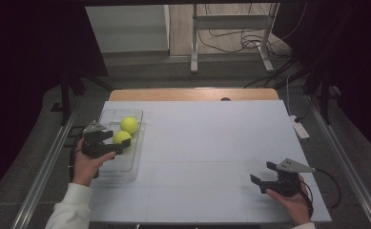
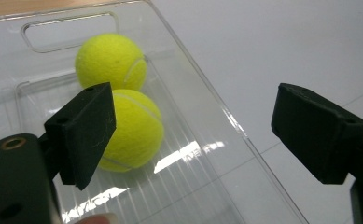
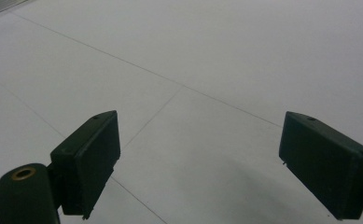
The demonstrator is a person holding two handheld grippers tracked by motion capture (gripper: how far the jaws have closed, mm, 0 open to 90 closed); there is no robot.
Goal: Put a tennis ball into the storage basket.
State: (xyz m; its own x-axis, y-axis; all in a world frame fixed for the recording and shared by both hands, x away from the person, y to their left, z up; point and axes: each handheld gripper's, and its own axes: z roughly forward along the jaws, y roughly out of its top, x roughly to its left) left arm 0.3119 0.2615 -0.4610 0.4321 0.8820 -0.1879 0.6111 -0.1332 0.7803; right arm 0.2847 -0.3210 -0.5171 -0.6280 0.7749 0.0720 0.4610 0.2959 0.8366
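Note:
Two yellow tennis balls lie touching inside a clear plastic tray (image 1: 126, 167) at the table's left side. The far ball (image 1: 129, 125) (image 2: 110, 60) rests near the tray's handle end, and the near ball (image 1: 121, 137) (image 2: 137, 130) lies just in front of it. My left gripper (image 1: 115, 141) (image 2: 193, 130) hovers over the tray (image 2: 207, 107) beside the near ball. It is open, and that ball sits behind its left jaw rather than between the pads. My right gripper (image 1: 263, 173) (image 3: 207, 163) stands open over bare table at the front right, holding nothing.
The white table top (image 1: 207, 143) spreads between the two hands, with faint seam lines across it. A white power strip (image 1: 299, 128) lies at the right edge. A metal stand (image 1: 231, 28) and cables are on the floor beyond the table.

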